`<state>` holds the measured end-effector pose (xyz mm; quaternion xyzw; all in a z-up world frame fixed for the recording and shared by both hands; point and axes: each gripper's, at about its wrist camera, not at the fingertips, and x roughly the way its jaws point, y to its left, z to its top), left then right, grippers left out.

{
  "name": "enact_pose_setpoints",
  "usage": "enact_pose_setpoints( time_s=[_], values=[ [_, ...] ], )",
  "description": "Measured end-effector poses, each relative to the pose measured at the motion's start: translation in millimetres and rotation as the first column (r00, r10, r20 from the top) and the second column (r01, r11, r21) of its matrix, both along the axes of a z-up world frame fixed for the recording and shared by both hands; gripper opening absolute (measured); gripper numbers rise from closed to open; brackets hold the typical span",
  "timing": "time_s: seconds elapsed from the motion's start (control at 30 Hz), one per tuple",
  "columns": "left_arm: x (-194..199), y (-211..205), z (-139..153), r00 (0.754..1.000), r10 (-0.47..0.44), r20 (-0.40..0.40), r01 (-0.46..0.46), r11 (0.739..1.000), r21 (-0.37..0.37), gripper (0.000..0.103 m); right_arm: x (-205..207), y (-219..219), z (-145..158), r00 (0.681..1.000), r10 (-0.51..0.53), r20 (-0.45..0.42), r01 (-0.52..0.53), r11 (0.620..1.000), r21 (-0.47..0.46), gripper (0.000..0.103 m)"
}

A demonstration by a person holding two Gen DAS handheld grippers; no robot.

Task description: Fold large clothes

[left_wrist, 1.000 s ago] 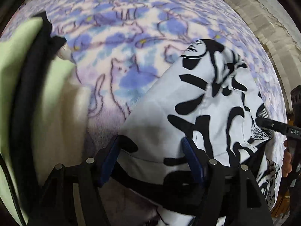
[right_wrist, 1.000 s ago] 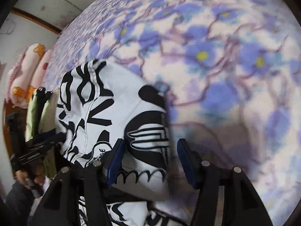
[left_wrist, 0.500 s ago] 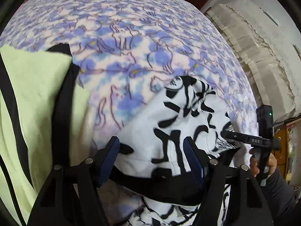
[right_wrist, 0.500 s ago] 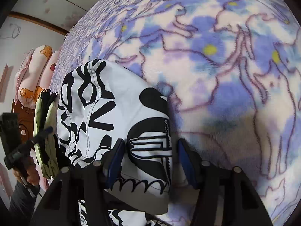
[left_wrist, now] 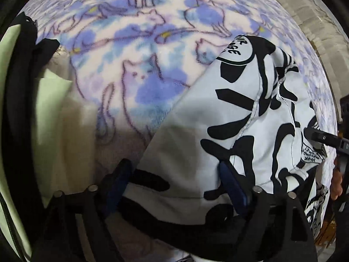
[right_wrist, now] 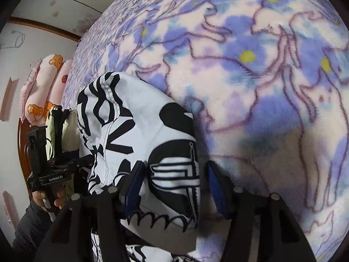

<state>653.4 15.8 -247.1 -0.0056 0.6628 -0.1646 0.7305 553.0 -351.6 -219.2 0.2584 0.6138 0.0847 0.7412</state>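
A white garment with bold black print (left_wrist: 250, 118) was spread in a folded heap on a bed covered by a fleece blanket (left_wrist: 141, 50) patterned with blue flowers and outlined cats. The left tool (left_wrist: 174, 183) was pointed steeply down at the near edge of the garment, its blue-padded jaws opening wide, with cloth lying between them but not pinched by the pads. The right tool (right_wrist: 174, 183) was held over the garment's other end, its jaws closing, a printed fold lying between them without being squeezed by either pad. A pale green garment with black trim (left_wrist: 19, 113) was seen lying just beside the white one. Pink pillows (right_wrist: 41, 87) were seen at the bed's far edge.
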Motion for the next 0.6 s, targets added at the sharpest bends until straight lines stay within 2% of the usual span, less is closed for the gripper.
enact_pose_setpoints(
  time_s=[0.03,0.07,0.1,0.13,0.17,0.2,0.33,0.4,0.43,0.5,0.6],
  values=[
    [0.9,-1.6,-0.5,1.0,0.005,-0.001,-0.005,1.0,0.004,0.083,0.8,3.4,1.6,1.0,0.009,0.014,-0.009,1.0,0.007,0.026],
    [1.3,-2.5,-0.6,1.0,0.002,0.001,-0.002,1.0,-0.001,0.078,1.5,6.4,2.7,1.0,0.016,0.017,-0.016,1.0,0.016,0.017],
    [0.9,-2.6,0.7,1.0,-0.002,0.008,0.002,1.0,-0.009,0.063,1.4,9.7,5.3,0.999,0.02,0.027,-0.021,1.0,0.013,0.011],
    [-0.3,-2.6,4.7,1.0,-0.003,0.016,0.004,0.999,-0.034,0.05,0.9,14.1,10.5,0.998,0.032,0.046,-0.031,0.999,-0.017,0.009],
    [-1.0,-1.6,8.3,1.0,-0.004,0.011,0.005,0.996,-0.084,0.02,-0.6,19.4,17.0,0.996,0.051,0.071,-0.048,0.998,-0.049,0.008],
    [-2.8,-2.7,13.9,1.0,0.005,0.011,-0.004,0.994,-0.109,0.014,-2.5,23.4,22.7,0.994,0.064,0.091,-0.057,0.996,-0.071,0.007],
    [-20.9,-8.4,42.3,0.993,-0.022,0.118,0.034,0.994,-0.101,0.01,-20.6,35.4,52.4,0.974,0.114,0.194,-0.085,0.985,-0.149,0.006],
    [-36.6,-5.8,62.0,0.982,-0.034,0.185,0.054,0.993,-0.105,0.009,-37.1,46.0,72.5,0.952,0.158,0.261,-0.101,0.971,-0.217,0.006],
    [-43.3,-4.3,71.1,0.977,-0.039,0.211,0.062,0.993,-0.105,0.009,-48.8,52.1,84.5,0.936,0.182,0.303,-0.106,0.962,-0.252,0.006],
    [-67.0,2.4,94.1,0.947,-0.061,0.315,0.096,0.99,-0.099,0.009,-71.3,63.8,104.3,0.899,0.232,0.372,-0.113,0.942,-0.315,0.006],
    [-101.5,13.0,116.1,0.905,-0.095,0.415,0.146,0.985,-0.093,0.009,-116.8,90.9,129.3,0.814,0.351,0.462,-0.11,0.875,-0.471,0.006]
  ],
)
